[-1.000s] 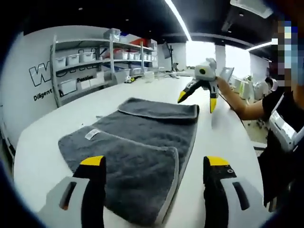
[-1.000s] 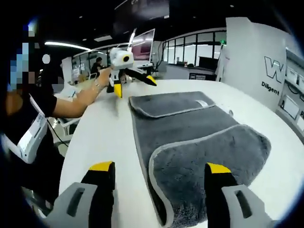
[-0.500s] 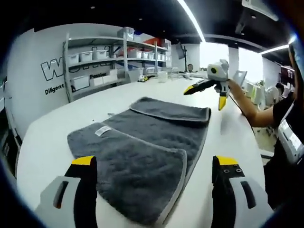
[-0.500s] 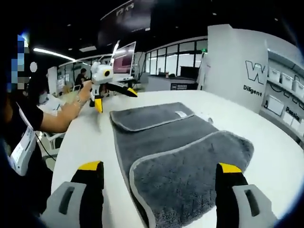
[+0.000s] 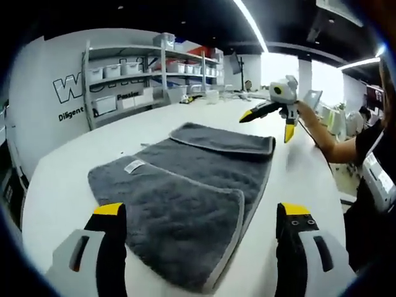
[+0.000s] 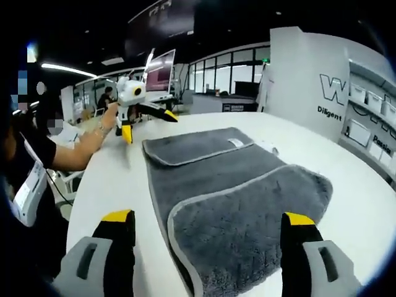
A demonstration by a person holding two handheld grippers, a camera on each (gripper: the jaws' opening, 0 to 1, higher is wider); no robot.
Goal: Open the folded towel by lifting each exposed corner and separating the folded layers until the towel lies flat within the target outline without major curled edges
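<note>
Left gripper view: grey towel (image 5: 185,185) folded on white table (image 5: 80,154), both ends lapped inward. Left gripper (image 5: 201,247) and right gripper (image 6: 210,250) spread wide, empty, above opposite flaps. Risk, as judged: pinching both layers, dragging whole towel instead of separating.

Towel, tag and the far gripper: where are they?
Towel (image 5: 185,204): left gripper view, on the near folded flap.
Tag (image 5: 133,166): left gripper view, on the white label's middle.
Right gripper (image 5: 272,120): left gripper view, between its yellow tips.
</note>
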